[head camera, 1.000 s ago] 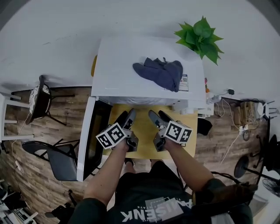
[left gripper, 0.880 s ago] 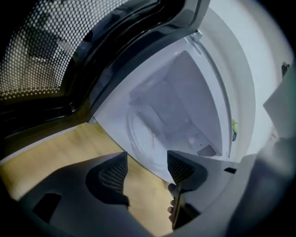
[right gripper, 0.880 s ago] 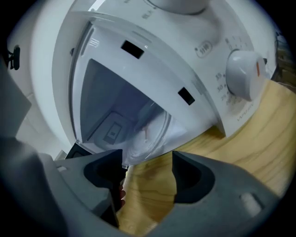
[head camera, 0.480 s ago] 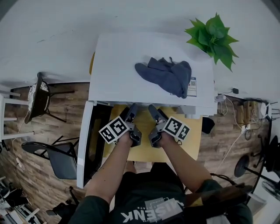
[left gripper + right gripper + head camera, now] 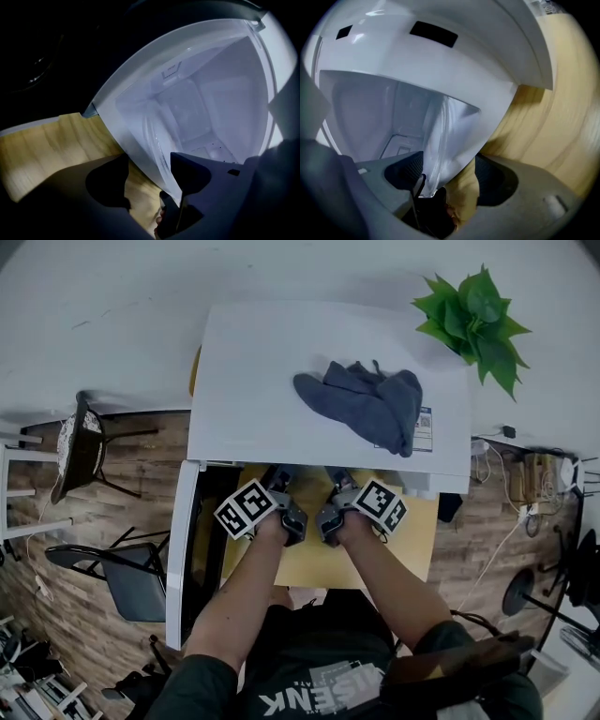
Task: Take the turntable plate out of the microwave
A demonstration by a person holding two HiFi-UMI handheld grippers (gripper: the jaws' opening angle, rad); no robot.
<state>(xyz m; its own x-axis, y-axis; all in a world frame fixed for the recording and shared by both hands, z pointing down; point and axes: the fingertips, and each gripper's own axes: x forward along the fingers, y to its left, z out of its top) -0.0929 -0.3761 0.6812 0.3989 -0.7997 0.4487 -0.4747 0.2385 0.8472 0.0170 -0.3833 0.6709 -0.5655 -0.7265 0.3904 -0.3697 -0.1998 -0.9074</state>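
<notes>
Barely started: clear glass turntable plate [image 5: 440,136] inside white microwave [image 5: 244,381]; left tool [image 5: 150,168] opening, right tool [image 5: 447,177] wide, rim between both, ungripped.

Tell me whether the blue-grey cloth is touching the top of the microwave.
Touching. The head view shows the blue-grey cloth lying crumpled directly on the flat white top of the microwave, with no gap visible under it.

Microwave [image 5: 272,381] casing: smooth white, painted-metal look, low sheen; cavity walls inside the same, slightly glossier. Turntable plate [image 5: 440,131]: clear glass, glossy, faint moulded ridges near the rim. Cloth [image 5: 366,404] on top: soft blue-grey fabric, matt, crumpled. Table [image 5: 319,563]: pale wood, visible grain, satin finish. Floor [image 5: 122,493]: brown wood-look planks, rough-toned. Plant leaves [image 5: 478,306]: waxy green.
</notes>
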